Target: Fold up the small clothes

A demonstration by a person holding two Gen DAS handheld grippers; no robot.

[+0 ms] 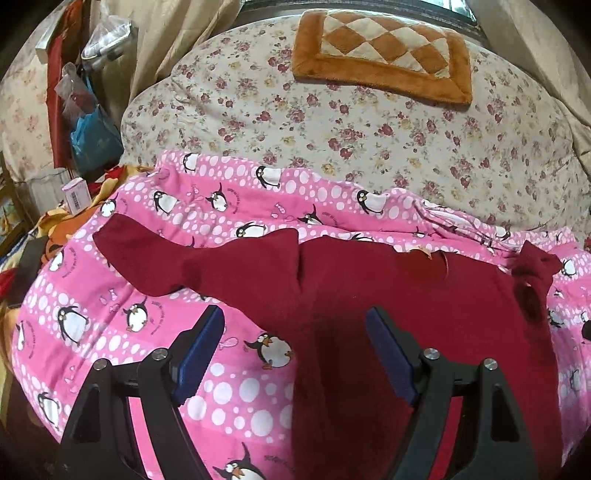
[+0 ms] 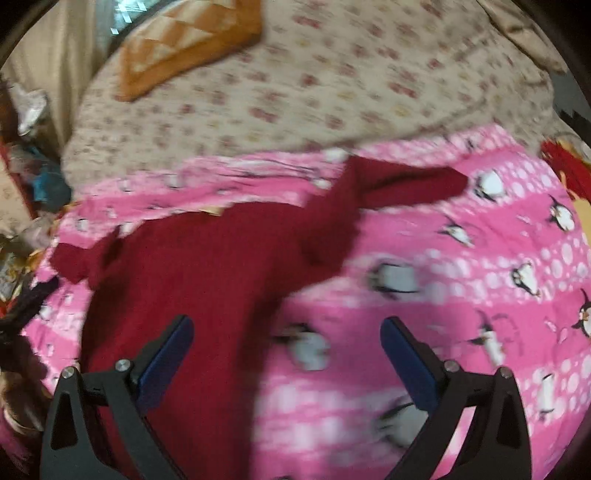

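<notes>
1. A dark red sweater (image 1: 406, 295) is lying spread on the pink penguin blanket (image 1: 229, 369) covering the bed.
2. The left tongs (image 1: 295, 332) are gaping wide, gripping nothing, above the sweater's edge.
3. The right tongs (image 2: 286, 339) are likewise gaping, empty, straddling its other edge.

place: home bedroom | bed: beige quilt printed with small dark-red roses (image 1: 332, 122) | cover: pink penguin-print fleece blanket (image 1: 236, 206) | cushion: brown-and-cream diamond-patchwork plush pillow (image 1: 384, 55) | side: beige curtain (image 1: 166, 33), cluttered hanging plastic bags (image 1: 92, 110)
</notes>
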